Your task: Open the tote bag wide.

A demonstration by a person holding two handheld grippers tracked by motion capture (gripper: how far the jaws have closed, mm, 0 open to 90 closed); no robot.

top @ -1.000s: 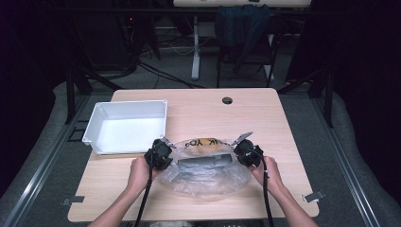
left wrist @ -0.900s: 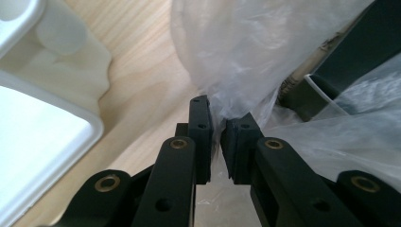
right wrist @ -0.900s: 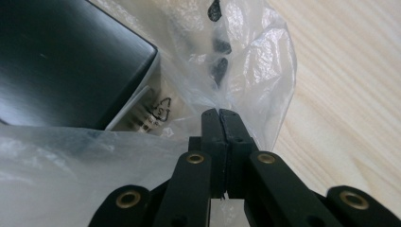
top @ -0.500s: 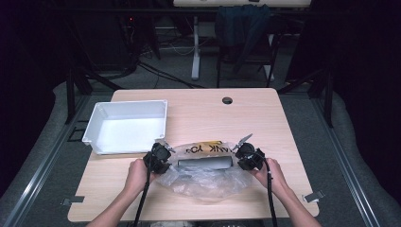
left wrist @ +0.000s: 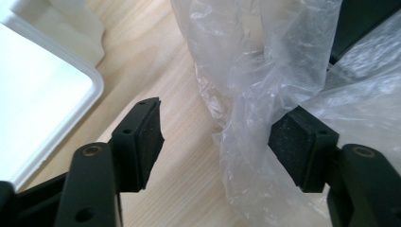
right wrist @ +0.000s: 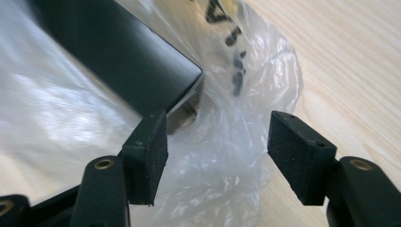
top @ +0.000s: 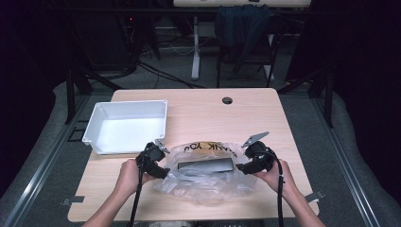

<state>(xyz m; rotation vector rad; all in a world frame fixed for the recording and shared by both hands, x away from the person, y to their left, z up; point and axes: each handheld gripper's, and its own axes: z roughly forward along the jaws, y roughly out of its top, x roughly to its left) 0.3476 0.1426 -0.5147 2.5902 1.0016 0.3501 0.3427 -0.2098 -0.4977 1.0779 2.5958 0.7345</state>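
Observation:
A clear plastic bag with black lettering lies on the wooden table near its front edge, and a flat black box shows inside it. My left gripper is at the bag's left end. In the left gripper view this gripper is open, and a fold of the bag rests against its right pad. At the bag's right end, my right gripper is also open. In its own view, my right gripper has loose film of the bag between the pads, just short of the black box.
A white tray stands at the left, just beyond my left gripper, and its rim shows close by. A round cable hole sits at the table's far middle. Bare wood lies behind and right of the bag.
Both hands and grippers have drawn slightly toward the table's near edge, and the bag with the box has shifted that way too.

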